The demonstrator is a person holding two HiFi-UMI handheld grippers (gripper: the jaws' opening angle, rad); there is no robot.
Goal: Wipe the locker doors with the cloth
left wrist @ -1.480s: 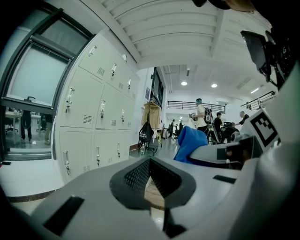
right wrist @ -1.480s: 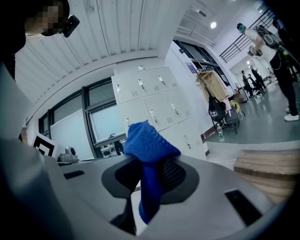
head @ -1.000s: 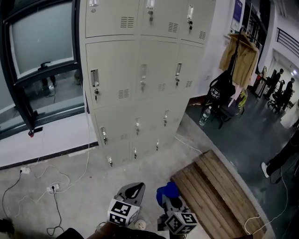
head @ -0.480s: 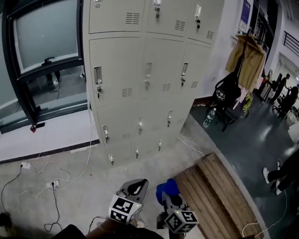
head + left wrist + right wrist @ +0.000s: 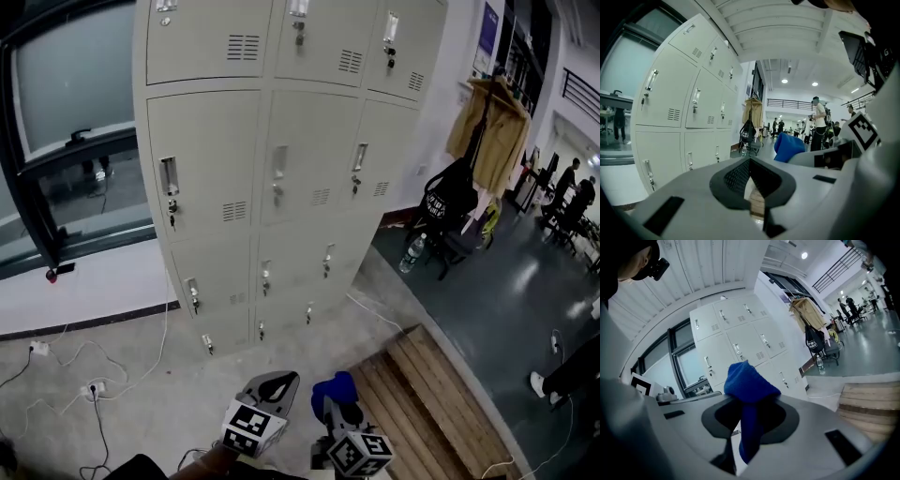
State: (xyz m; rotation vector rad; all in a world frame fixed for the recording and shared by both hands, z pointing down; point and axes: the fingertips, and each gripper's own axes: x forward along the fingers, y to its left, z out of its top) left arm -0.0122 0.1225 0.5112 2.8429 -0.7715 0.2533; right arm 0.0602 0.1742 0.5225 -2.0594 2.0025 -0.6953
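A tall bank of beige locker doors (image 5: 272,150) with metal handles stands ahead; it also shows as lockers (image 5: 679,108) in the left gripper view and lockers (image 5: 736,345) in the right gripper view. My right gripper (image 5: 334,403) is shut on a blue cloth (image 5: 334,387), which bunches above the jaws as cloth (image 5: 747,399). My left gripper (image 5: 274,384) is shut with nothing in it; its jaws meet at gripper (image 5: 750,174). Both grippers hang low at the bottom of the head view, well short of the lockers.
A wooden bench (image 5: 427,398) lies on the floor to the right. Cables and a power strip (image 5: 89,389) trail on the left by a dark-framed window (image 5: 66,141). A coat rack (image 5: 487,122) with bags and several people stand far right.
The head view has shifted: the lockers now sit further left and lower in it. Both grippers keep their places at the bottom, the cloth still held.
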